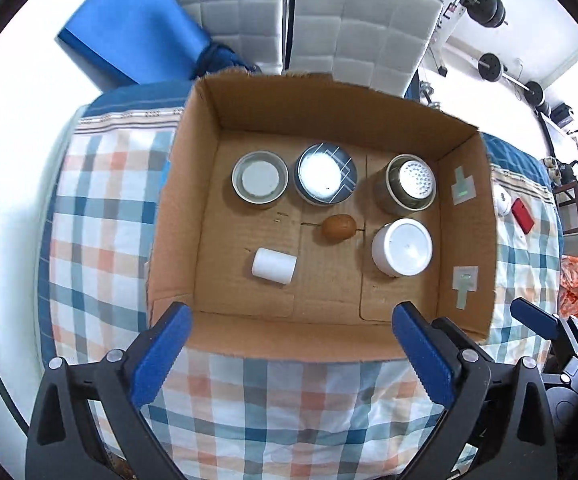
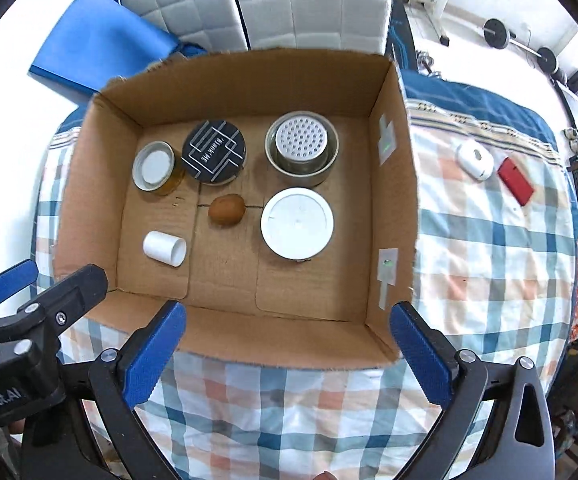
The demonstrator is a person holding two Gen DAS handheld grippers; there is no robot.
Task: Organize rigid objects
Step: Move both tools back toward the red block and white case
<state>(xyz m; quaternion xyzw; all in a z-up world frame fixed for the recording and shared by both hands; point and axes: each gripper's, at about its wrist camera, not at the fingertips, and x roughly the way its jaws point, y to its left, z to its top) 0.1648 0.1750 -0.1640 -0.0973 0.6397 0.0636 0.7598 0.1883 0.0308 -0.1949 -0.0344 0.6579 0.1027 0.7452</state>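
An open cardboard box (image 1: 273,340) (image 2: 289,344) on a plaid cloth holds a small white-lidded jar (image 1: 260,178) (image 2: 153,166), a dark patterned-lid jar (image 1: 326,174) (image 2: 213,151), a metal perforated-lid tin (image 1: 411,184) (image 2: 302,148), a white-lidded tub (image 1: 403,246) (image 2: 297,224), a brown egg-shaped object (image 1: 338,227) (image 2: 227,209) and a white cylinder lying on its side (image 1: 273,265) (image 2: 165,249). My left gripper (image 1: 291,316) is open and empty over the box's near wall. My right gripper (image 2: 287,316) is open and empty over the near wall too.
On the cloth right of the box lie a white oval device (image 2: 475,160) (image 1: 503,200) and a red block (image 2: 515,182) (image 1: 523,216). A blue folder (image 1: 137,20) and padded white chairs (image 1: 361,28) stand behind. Gym weights (image 2: 521,44) are at far right.
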